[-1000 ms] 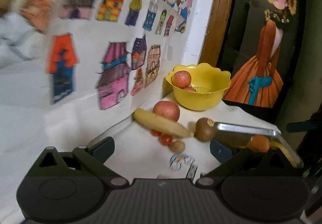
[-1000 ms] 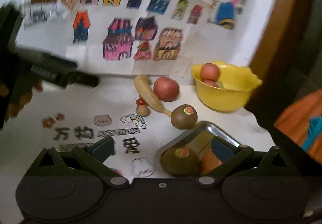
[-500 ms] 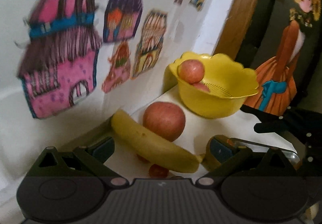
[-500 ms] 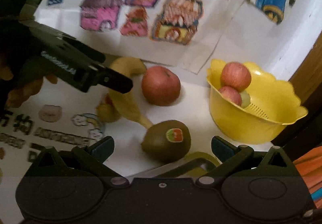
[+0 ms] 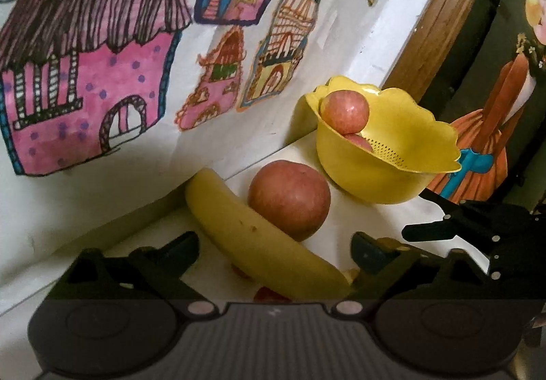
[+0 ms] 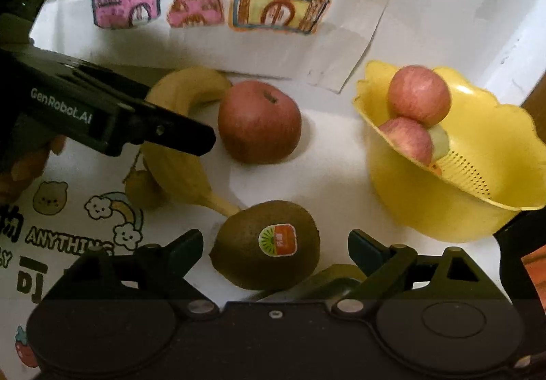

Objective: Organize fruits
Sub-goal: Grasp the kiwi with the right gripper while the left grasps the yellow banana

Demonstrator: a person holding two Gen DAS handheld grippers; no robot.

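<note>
A banana (image 5: 259, 240) lies on the white table between the fingers of my open left gripper (image 5: 274, 248), which straddles it without closing. Behind it rests a red apple (image 5: 290, 199). A yellow colander bowl (image 5: 385, 175) by the wall holds two smaller apples (image 5: 344, 112). In the right wrist view a kiwi (image 6: 269, 250) with a sticker sits between the fingers of my open right gripper (image 6: 274, 248). The same banana (image 6: 177, 161), apple (image 6: 259, 124) and bowl (image 6: 443, 209) lie beyond it. The left gripper's finger (image 6: 143, 127) reaches over the banana.
A wall of coloured house drawings (image 5: 102, 79) rises right behind the fruit. A small brown fruit (image 6: 143, 190) and red cherry tomatoes (image 5: 269, 294) lie by the banana. A metal tray's rim (image 6: 327, 281) shows under the right gripper. A framed painting (image 5: 484, 127) stands at right.
Both grippers have moved in closer to the fruit. The left now has the banana between its open fingers; the right has come up around the kiwi.
</note>
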